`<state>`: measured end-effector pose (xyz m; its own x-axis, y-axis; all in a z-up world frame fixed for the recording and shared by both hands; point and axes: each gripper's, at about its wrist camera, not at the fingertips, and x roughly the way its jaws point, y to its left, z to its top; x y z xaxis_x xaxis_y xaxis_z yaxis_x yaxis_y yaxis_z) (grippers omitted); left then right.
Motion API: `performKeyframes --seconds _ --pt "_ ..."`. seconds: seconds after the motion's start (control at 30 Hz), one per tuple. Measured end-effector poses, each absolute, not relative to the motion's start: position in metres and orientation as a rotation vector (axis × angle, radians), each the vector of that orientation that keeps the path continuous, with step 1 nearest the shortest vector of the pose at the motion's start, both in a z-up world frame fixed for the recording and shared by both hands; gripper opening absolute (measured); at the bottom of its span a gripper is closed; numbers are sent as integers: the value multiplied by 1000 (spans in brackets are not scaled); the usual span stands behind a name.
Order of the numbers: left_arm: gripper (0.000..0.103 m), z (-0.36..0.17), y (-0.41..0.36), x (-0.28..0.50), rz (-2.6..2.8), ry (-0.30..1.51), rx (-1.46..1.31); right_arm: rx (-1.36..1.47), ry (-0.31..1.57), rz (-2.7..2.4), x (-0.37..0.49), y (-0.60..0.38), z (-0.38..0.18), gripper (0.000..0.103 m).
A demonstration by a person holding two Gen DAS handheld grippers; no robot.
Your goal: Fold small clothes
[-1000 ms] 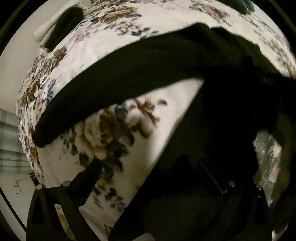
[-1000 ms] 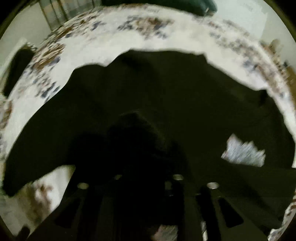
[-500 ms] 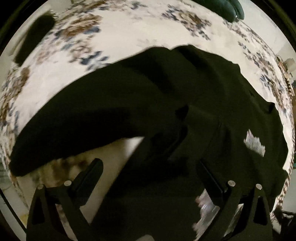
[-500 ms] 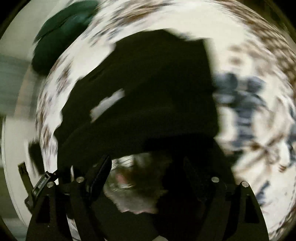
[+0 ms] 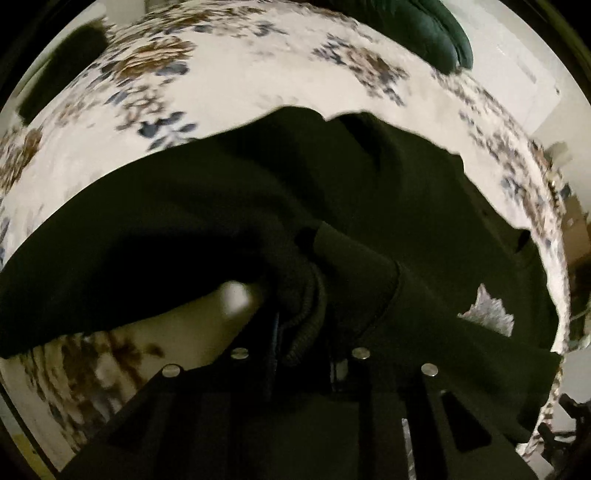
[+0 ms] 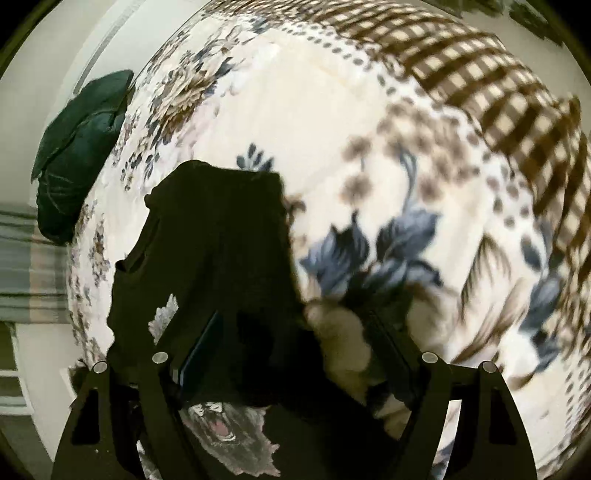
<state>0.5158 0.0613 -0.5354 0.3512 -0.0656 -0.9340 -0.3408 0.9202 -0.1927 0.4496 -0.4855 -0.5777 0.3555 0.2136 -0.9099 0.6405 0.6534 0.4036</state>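
Note:
A dark green, nearly black sweatshirt (image 5: 369,206) with a pale printed graphic (image 5: 487,314) lies spread on a floral bedspread (image 5: 240,81). My left gripper (image 5: 299,354) is shut on the ribbed cuff (image 5: 303,317) of one sleeve and holds it over the garment's body. In the right wrist view the sweatshirt (image 6: 221,240) lies left of centre, its print (image 6: 225,432) near the bottom. My right gripper (image 6: 295,369) is open, its jaws standing wide over the garment's edge and the bedspread (image 6: 332,129), holding nothing.
A dark green cushion (image 5: 424,33) lies at the far edge of the bed, also seen in the right wrist view (image 6: 77,155). A brown checked cloth (image 6: 498,85) lies at the upper right. A dark object (image 5: 62,74) sits beyond the bed's far left edge.
My left gripper has shut on the sleeve cuff and carried it over the garment. My right gripper has let go of the cloth, opened and swung towards the garment's side.

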Motion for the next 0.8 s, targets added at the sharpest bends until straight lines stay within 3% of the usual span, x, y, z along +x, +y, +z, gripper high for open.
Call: performKeyframes --seconds 0.37,0.5,0.6,0.67,0.8 --pt "11 -502 65 486 210 1157 -394 937 1205 -313 506 -492 -610 82" --pt "11 -526 74 462 202 1256 -483 869 1230 -282 521 -486 -607 82" --pt "15 -532 77 453 199 1272 -549 827 1245 -265 528 -477 -605 82" --pt "25 -535 75 453 184 1300 -554 807 1244 -253 529 -470 -602 82" --pt "27 -532 73 441 165 1328 -514 762 1246 -251 521 -450 -593 82"
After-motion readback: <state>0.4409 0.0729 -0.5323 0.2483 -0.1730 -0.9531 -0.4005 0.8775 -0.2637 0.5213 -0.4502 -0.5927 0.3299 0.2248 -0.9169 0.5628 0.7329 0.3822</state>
